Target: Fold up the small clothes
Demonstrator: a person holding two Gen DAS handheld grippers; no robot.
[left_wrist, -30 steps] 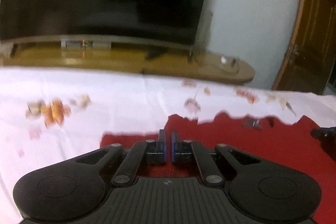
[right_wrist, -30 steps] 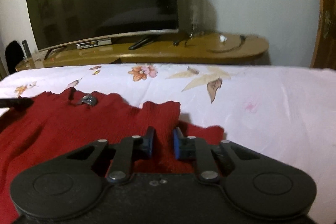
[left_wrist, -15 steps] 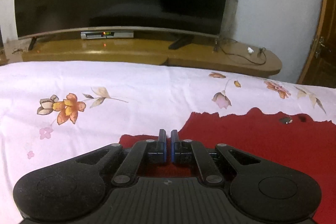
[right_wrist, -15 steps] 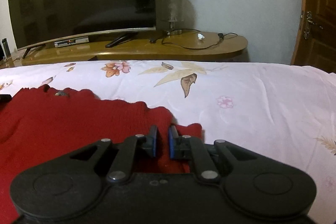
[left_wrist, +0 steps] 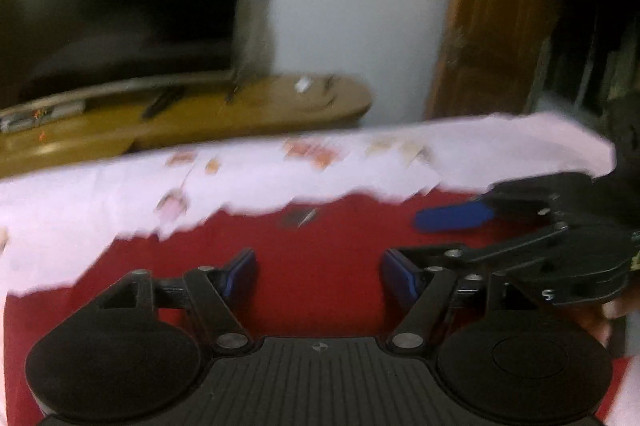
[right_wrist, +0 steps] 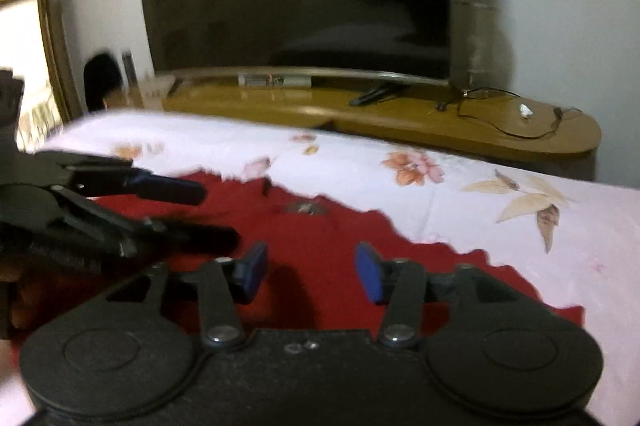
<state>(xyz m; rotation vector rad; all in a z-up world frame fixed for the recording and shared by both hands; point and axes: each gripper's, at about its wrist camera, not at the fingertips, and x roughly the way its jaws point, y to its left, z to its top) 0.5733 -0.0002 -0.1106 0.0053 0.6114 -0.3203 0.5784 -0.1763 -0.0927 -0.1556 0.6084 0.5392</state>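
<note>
Folding red sweater (left_wrist: 320,266) on bed (right_wrist: 520,218): left tool (left_wrist: 318,272) and right tool (right_wrist: 311,272) spread wide, empty; fresh edge to be gripped next.

We saw one red knitted garment (left_wrist: 320,246) lying spread on the bed. Its far edge was ragged and wavy against the pale flowered sheet, and a small dark tag or button (too blurred to tell which) sat near that edge. From the right wrist view the red fabric (right_wrist: 320,238) lay mostly flat, its right border stepping down in scallops toward us.
</note>
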